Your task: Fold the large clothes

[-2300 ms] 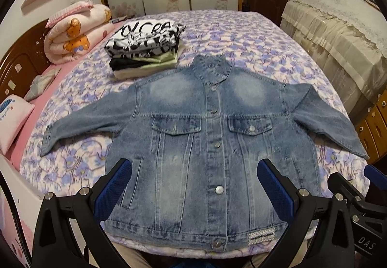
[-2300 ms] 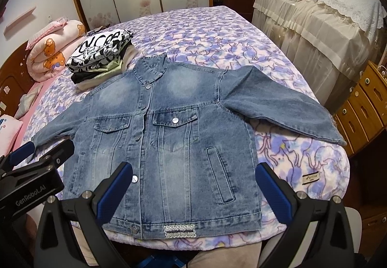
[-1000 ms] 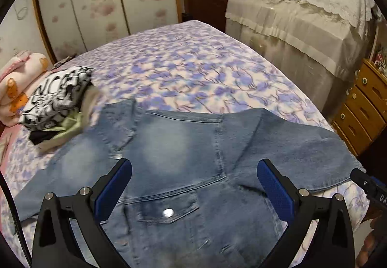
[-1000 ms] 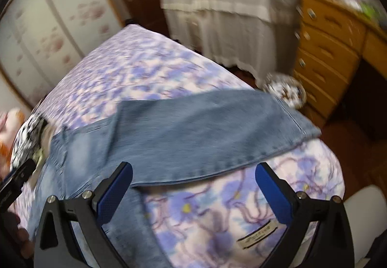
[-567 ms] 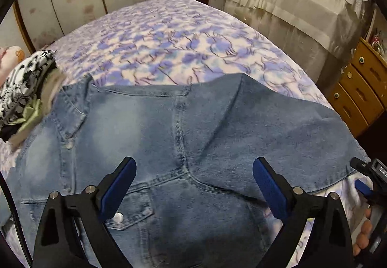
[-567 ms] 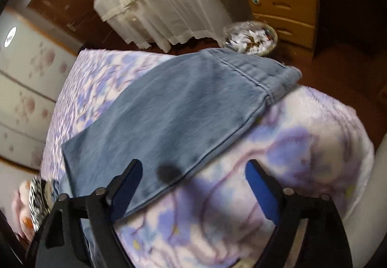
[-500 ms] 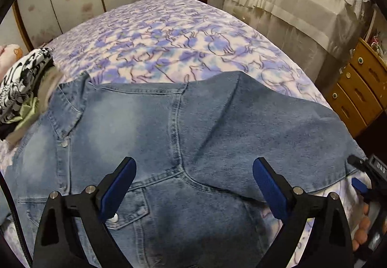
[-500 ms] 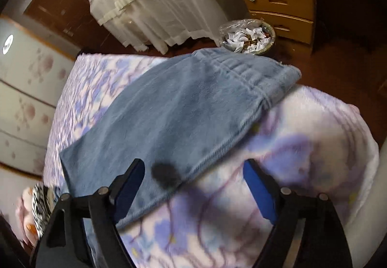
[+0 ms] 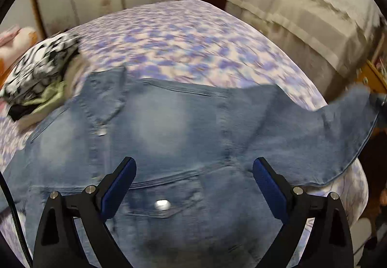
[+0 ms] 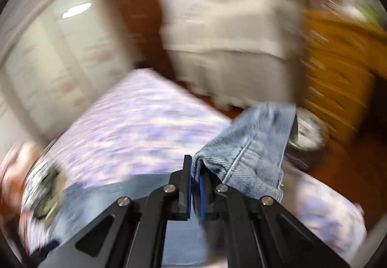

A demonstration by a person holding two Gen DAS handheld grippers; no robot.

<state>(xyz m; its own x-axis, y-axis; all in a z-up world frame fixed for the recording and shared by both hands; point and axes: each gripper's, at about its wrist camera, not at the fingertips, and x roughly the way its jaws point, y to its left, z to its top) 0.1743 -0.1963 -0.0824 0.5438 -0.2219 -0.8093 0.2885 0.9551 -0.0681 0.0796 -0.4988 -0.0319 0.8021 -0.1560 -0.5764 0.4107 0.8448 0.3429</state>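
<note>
A blue denim jacket lies front up on the bed, collar towards the far side. My left gripper is open and empty, hovering above the jacket's chest near the right shoulder seam. My right gripper is shut on the cuff end of the jacket's right sleeve and holds it lifted off the bed. In the left wrist view the raised sleeve stretches up to the right edge. The right wrist view is blurred by motion.
The bed has a purple flowered cover. A stack of folded clothes sits at the far left by the collar. A cloth-draped piece of furniture and a wooden drawer chest stand right of the bed.
My right gripper has shut on the sleeve cuff and lifted it off the bed. My left gripper has shifted a little over the jacket's chest, still open.
</note>
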